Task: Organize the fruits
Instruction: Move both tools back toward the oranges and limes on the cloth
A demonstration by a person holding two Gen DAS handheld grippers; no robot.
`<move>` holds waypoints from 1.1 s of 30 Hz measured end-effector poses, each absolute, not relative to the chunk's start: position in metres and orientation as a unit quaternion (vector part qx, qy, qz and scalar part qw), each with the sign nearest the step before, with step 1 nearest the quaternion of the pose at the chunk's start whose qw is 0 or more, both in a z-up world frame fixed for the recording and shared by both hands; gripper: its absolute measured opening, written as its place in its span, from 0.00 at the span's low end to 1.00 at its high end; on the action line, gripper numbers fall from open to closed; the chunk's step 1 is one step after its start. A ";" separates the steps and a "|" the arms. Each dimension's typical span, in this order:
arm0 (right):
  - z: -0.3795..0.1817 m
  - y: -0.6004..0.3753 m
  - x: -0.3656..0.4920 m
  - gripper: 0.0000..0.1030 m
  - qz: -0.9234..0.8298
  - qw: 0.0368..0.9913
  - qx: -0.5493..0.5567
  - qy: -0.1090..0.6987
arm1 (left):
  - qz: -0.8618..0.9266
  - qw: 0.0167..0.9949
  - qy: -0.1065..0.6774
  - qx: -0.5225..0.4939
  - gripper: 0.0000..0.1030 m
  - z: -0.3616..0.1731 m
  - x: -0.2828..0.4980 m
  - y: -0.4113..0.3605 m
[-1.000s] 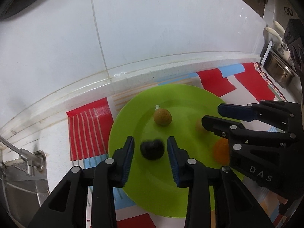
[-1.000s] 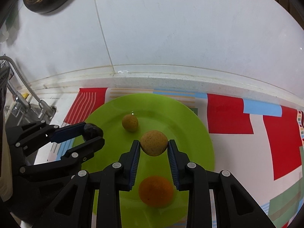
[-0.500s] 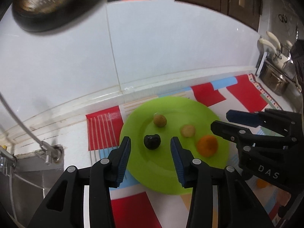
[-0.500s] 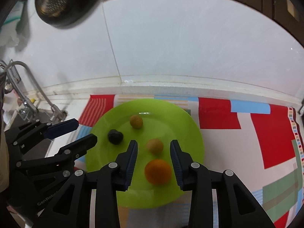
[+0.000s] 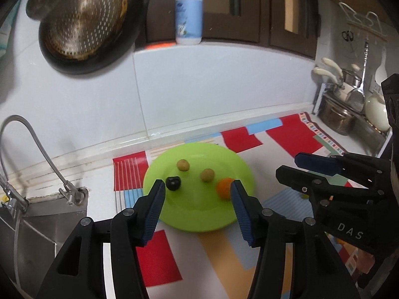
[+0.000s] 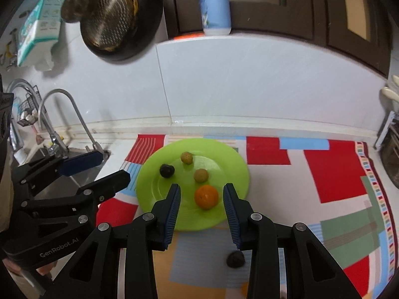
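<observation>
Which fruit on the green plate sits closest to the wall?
The yellow-green fruit at the back of the plate; the dark fruit, second yellow-green one and orange lie nearer the camera.

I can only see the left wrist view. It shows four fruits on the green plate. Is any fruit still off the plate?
Observer: Yes. The right wrist view shows a dark round fruit lying on the colourful patterned mat. It is clear of the round lime-green plate, on the near side of its front rim.
Reviewer: I only see the right gripper side-on. Is it holding anything?
Observer: No. The jaws of the right gripper have just been opening and nothing sits between its pads. The round orange fruit lies on the plate beyond the tips.
</observation>
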State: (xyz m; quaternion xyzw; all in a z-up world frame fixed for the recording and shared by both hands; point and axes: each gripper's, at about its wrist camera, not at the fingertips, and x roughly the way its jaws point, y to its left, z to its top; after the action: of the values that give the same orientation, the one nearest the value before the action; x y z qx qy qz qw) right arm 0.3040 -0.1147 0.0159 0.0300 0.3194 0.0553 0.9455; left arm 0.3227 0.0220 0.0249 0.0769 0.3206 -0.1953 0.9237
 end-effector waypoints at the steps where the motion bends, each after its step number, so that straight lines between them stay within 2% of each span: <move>1: 0.018 -0.118 0.296 0.36 0.054 0.947 0.030 0.315 | -0.195 0.925 0.318 0.077 0.53 0.026 0.317 0.021; 7: 0.024 -0.135 0.257 0.36 0.051 0.951 0.034 0.302 | -0.196 0.932 0.292 0.088 0.58 0.037 0.275 0.004; 10: 0.025 -0.146 0.238 0.43 0.049 0.952 0.041 0.299 | -0.202 0.933 0.283 0.089 0.62 0.040 0.254 -0.006; 15: 0.027 -0.166 0.206 0.43 0.039 0.954 0.054 0.292 | -0.209 0.934 0.275 0.094 0.68 0.041 0.226 -0.022; 19: 0.029 -0.182 0.183 0.50 0.025 0.957 0.061 0.283 | -0.219 0.933 0.270 0.095 0.72 0.042 0.206 -0.034; 24: 0.031 -0.196 0.157 0.50 0.003 0.961 0.061 0.271 | -0.230 0.931 0.266 0.099 0.78 0.041 0.188 -0.045; 33: 0.027 -0.209 0.129 0.50 -0.032 0.962 0.059 0.266 | -0.253 0.924 0.260 0.118 0.80 0.035 0.168 -0.059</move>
State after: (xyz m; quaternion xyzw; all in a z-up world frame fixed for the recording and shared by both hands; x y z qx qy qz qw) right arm 0.1288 -0.2094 0.0273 0.0587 0.2662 -0.0318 0.9616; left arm 0.1678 -0.0586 0.0346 0.1175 0.2604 -0.2532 0.9243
